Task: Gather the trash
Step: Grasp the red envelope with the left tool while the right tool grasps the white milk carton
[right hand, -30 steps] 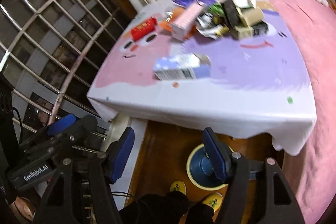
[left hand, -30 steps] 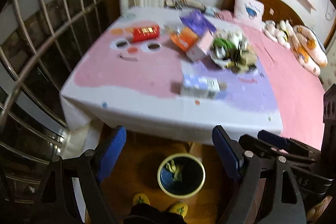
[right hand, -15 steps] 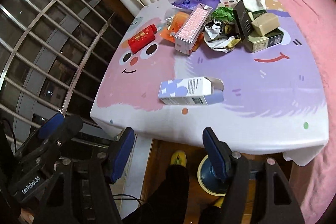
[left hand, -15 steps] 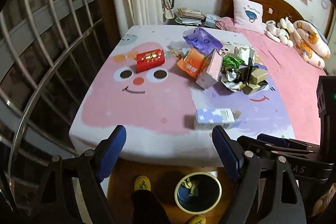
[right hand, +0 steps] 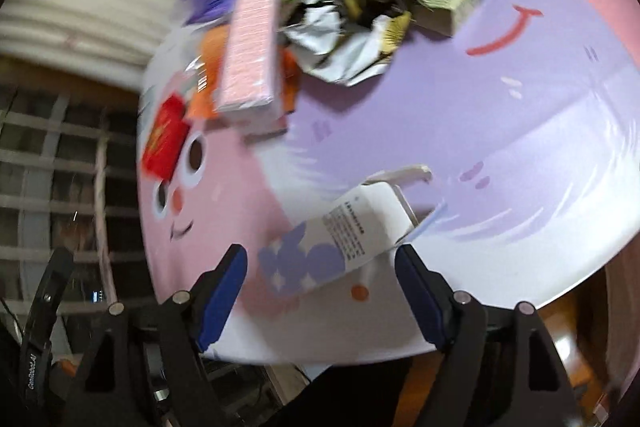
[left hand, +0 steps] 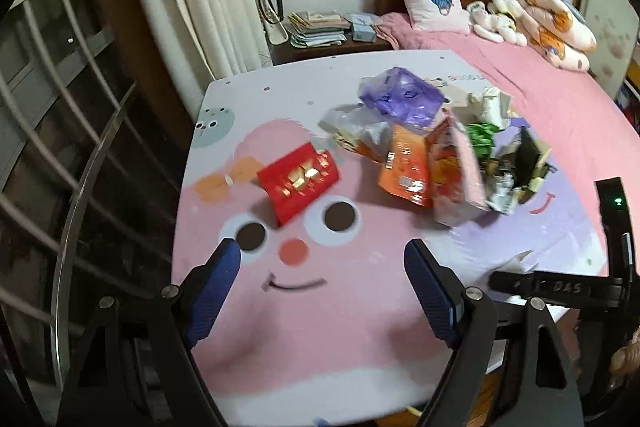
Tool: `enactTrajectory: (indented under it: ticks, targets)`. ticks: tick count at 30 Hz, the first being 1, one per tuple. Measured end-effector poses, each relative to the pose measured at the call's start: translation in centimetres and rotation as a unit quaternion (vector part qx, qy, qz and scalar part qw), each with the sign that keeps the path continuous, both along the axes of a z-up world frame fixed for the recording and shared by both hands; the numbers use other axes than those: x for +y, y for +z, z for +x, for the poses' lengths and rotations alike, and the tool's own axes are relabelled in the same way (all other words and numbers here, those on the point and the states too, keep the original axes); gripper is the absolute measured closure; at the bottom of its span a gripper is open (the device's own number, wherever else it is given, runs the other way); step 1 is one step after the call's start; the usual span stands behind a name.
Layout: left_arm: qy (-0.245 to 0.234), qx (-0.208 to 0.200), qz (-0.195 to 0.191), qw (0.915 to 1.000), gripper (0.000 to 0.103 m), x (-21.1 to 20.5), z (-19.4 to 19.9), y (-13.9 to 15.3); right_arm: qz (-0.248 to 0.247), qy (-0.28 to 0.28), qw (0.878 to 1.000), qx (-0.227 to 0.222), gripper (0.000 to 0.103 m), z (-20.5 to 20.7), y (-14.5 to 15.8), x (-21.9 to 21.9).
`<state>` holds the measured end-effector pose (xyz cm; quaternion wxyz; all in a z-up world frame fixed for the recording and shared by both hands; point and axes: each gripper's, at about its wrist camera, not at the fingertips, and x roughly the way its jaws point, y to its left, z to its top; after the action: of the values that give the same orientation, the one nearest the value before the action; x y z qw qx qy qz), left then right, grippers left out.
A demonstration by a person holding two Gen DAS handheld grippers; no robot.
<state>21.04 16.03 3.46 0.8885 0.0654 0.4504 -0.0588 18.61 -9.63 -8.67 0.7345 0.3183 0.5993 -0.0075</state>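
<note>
Left gripper [left hand: 322,281] apart, right gripper [right hand: 320,277] just widening astride white carton [right hand: 340,239], print blurred, perhaps Chinese

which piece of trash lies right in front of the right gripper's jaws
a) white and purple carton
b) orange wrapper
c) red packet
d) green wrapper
a: in the right wrist view the white and purple carton lies alone near the table edge, just ahead of the right gripper, its jaws open.
</note>
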Motion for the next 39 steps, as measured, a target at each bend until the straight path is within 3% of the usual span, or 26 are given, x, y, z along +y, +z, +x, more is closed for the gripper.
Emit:
enactTrajectory:
  ticks: [10, 11, 12, 15, 25, 30, 32, 33, 35, 39]
  targets:
    - [-0.048, 0.051, 0.006, 0.9975, 0.020, 4.1, 8.4, -3.4, -0.093, -0.050, 0.994, 0.033, 0.028, 2.2, -1.2, 3.1]
    - [-0.050, 0.054, 0.008, 0.9972, 0.020, 4.1, 8.9, -3.8, -0.101, -0.051, 0.993, 0.034, 0.033, 2.3, -1.2, 3.2]
    - [-0.054, 0.058, 0.012, 0.9968, 0.020, 4.1, 9.6, -4.2, -0.111, -0.053, 0.992, 0.032, 0.046, 2.4, -1.2, 3.3]
    - [-0.067, 0.070, 0.024, 0.9950, 0.020, 3.8, 11.7, -5.6, -0.125, -0.044, 0.991, 0.027, 0.058, 3.0, -1.3, 3.9]
    - [-0.119, 0.122, 0.070, 0.9829, 0.020, 0.9, 16.1, -11.2, -0.141, -0.030, 0.989, 0.015, 0.065, 3.7, -1.1, 5.9]
    - [-0.128, 0.158, 0.051, 0.9778, 0.042, 0.7, 17.3, -12.9, -0.142, -0.028, 0.989, 0.015, 0.065, 4.1, -1.2, 6.4]
    - [-0.131, 0.169, 0.043, 0.9759, 0.058, 0.6, 17.4, -13.4, -0.140, -0.029, 0.990, 0.015, 0.065, 4.1, -1.3, 6.3]
    - [-0.132, 0.170, 0.042, 0.9756, 0.060, 0.6, 17.4, -13.5, -0.138, -0.029, 0.990, 0.013, 0.065, 4.2, -1.3, 6.3]
    - [-0.137, 0.162, 0.043, 0.9763, 0.075, 0.6, 17.3, -13.4, -0.134, -0.029, 0.991, 0.011, 0.066, 4.1, -1.3, 6.2]
    - [-0.142, 0.157, 0.031, 0.9769, 0.089, 0.7, 16.6, -12.6, -0.124, -0.025, 0.992, 0.001, 0.067, 3.6, -1.0, 5.8]
